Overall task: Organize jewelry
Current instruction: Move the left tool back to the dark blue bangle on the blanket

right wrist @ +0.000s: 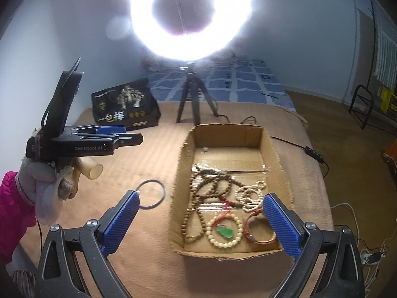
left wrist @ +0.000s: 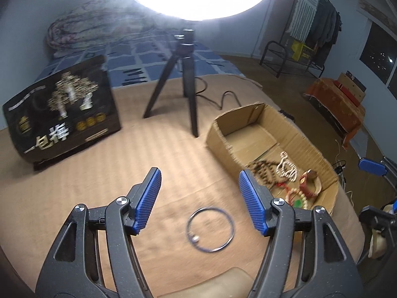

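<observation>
A thin metal wire bangle (left wrist: 210, 228) with a small bead lies flat on the tan cloth, left of the cardboard box (left wrist: 220, 134). My left gripper (left wrist: 199, 171) hangs open above the bangle, with nothing between its blue pads. In the right wrist view the bangle (right wrist: 151, 193) shows beside the box (right wrist: 228, 130). Inside lie a long brown bead necklace (right wrist: 211, 186), a white bead string (right wrist: 250, 196), a cream bracelet with a green pendant (right wrist: 224, 231) and a red-brown bangle (right wrist: 260, 233). My right gripper (right wrist: 200, 195) is wide open over the box's near end, holding nothing.
A ring light on a black tripod (right wrist: 191, 96) stands behind the box, its cable (right wrist: 292, 144) trailing right. A black printed bag (right wrist: 124, 106) sits at the back left. A gloved hand with a pink sleeve (right wrist: 15, 198) holds the left gripper (right wrist: 134, 135).
</observation>
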The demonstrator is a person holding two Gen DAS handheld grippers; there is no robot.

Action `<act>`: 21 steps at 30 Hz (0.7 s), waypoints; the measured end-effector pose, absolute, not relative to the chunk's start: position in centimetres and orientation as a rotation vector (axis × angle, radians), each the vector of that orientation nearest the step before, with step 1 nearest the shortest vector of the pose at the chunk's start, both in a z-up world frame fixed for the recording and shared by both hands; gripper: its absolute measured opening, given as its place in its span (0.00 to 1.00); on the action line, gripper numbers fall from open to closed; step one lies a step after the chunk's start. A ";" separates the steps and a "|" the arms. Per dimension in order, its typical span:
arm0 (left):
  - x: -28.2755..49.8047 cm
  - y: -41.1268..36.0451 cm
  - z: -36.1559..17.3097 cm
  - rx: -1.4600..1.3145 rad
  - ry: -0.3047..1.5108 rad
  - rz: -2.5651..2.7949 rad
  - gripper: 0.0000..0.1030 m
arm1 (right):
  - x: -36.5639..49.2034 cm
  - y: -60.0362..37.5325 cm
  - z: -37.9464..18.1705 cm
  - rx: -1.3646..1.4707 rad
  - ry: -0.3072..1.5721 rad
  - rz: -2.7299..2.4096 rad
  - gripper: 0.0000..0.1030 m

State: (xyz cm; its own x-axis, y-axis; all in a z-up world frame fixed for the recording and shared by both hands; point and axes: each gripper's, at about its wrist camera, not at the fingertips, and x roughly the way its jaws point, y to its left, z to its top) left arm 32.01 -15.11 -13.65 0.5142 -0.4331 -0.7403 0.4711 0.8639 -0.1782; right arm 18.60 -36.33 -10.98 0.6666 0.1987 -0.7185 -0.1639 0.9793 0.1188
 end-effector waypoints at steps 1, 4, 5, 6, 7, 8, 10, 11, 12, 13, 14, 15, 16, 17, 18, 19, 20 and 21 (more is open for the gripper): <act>31.9 -14.6 -13.7 0.048 0.877 -0.541 0.65 | 18.4 -35.8 -11.0 0.044 0.816 0.217 0.98; 31.4 -13.0 -14.1 0.046 0.883 -0.529 0.65 | 17.9 -34.6 -11.1 0.035 0.821 0.243 0.98; 31.2 -12.6 -14.4 0.041 0.889 -0.531 0.65 | 17.7 -34.1 -11.3 0.030 0.824 0.253 0.98; 31.0 -12.3 -14.6 0.040 0.895 -0.534 0.65 | 17.4 -33.5 -11.4 0.025 0.826 0.262 0.98; 30.8 -12.2 -14.9 0.040 0.901 -0.542 0.65 | 17.1 -33.1 -11.6 0.020 0.828 0.266 0.98; 30.6 -12.1 -15.1 0.043 0.907 -0.553 0.65 | 16.8 -32.6 -11.8 0.014 0.831 0.270 0.98; 30.0 -12.5 -16.1 0.061 0.934 -0.590 0.65 | 16.1 -32.0 -12.3 0.008 0.835 0.270 0.98; 29.8 -12.7 -16.4 0.067 0.945 -0.603 0.65 | 15.8 -31.8 -12.5 0.007 0.838 0.270 0.98; 29.5 -13.1 -17.0 0.076 0.963 -0.626 0.65 | 15.3 -31.6 -12.8 0.004 0.842 0.270 0.98; 29.2 -13.5 -17.4 0.083 0.974 -0.637 0.66 | 14.9 -31.4 -13.1 -0.001 0.847 0.269 0.98; 28.9 -14.1 -18.0 0.095 0.992 -0.648 0.66 | 14.6 -31.3 -13.2 -0.006 0.850 0.268 0.98; 28.8 -14.5 -18.4 0.100 1.005 -0.653 0.66 | 14.1 -31.2 -13.5 -0.020 0.855 0.265 0.98; 28.8 -14.9 -19.0 0.100 1.022 -0.660 0.66 | 13.8 -31.1 -13.6 -0.035 0.857 0.259 0.98; 28.8 -15.2 -19.3 0.095 1.030 -0.663 0.66 | 13.6 -31.1 -13.8 -0.048 0.859 0.254 0.98; 28.9 -15.6 -19.8 0.084 1.045 -0.665 0.66 | 13.2 -31.0 -13.8 -0.066 0.860 0.246 0.98; 29.1 -15.8 -20.1 0.073 1.054 -0.664 0.66 | 12.9 -31.1 -13.9 -0.078 0.858 0.240 0.98; 29.3 -15.9 -20.3 0.063 1.061 -0.664 0.66 | 12.7 -31.1 -13.9 -0.090 0.856 0.232 0.98; 29.6 -16.0 -20.7 0.046 1.071 -0.663 0.66 | 12.3 -31.2 -13.9 -0.102 0.852 0.222 0.98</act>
